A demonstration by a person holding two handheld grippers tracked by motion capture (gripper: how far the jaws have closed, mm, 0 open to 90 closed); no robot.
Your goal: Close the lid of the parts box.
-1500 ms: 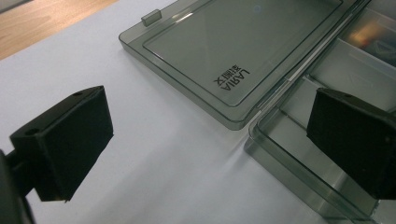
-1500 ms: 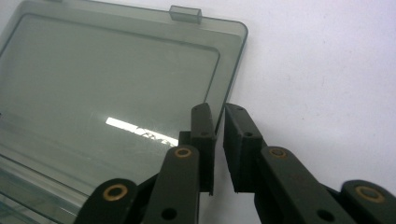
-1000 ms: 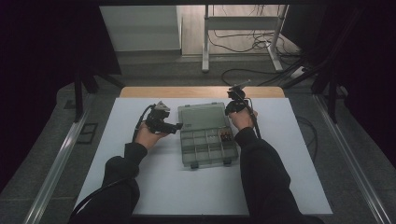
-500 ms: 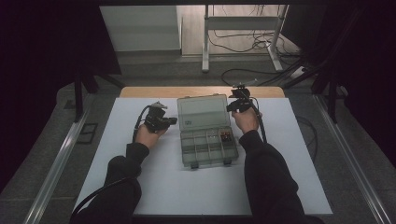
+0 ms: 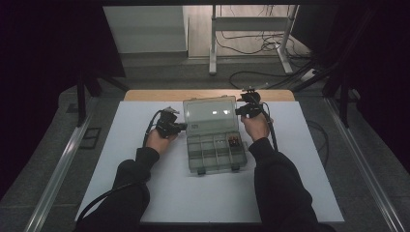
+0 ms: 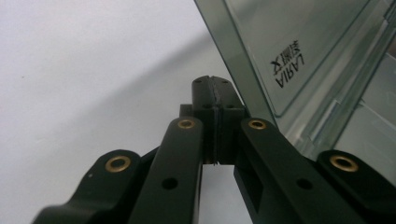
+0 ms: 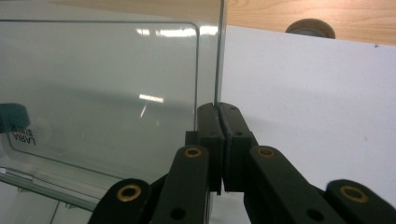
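White sheeting covers most of the table (image 5: 193, 193), with a strip of bare wood along its far edge. Near the middle of that sheet lies the organiser box (image 5: 216, 153), a translucent grey-green plastic case, rectangular, with its long axis running from the person's side toward the far edge. Its tray is split into a grid of small compartments; one on the right side holds some small dark and orange parts, too small to identify. Two latch tabs sit on the near edge. The lid (image 5: 210, 113) stands raised at the far end, hinged there, its clear face turned toward the person and catching a light reflection; a printed label shows near one corner (image 6: 288, 65). The left tool (image 5: 183, 126) sits just beside the lid's left edge, and its jaws have just been closing: in the left gripper view the pads meet with nothing between them, the lid's edge passing just to their right. The right tool (image 5: 239, 111) is at the lid's right edge, its pads pressed together on that thin edge (image 7: 218, 60).
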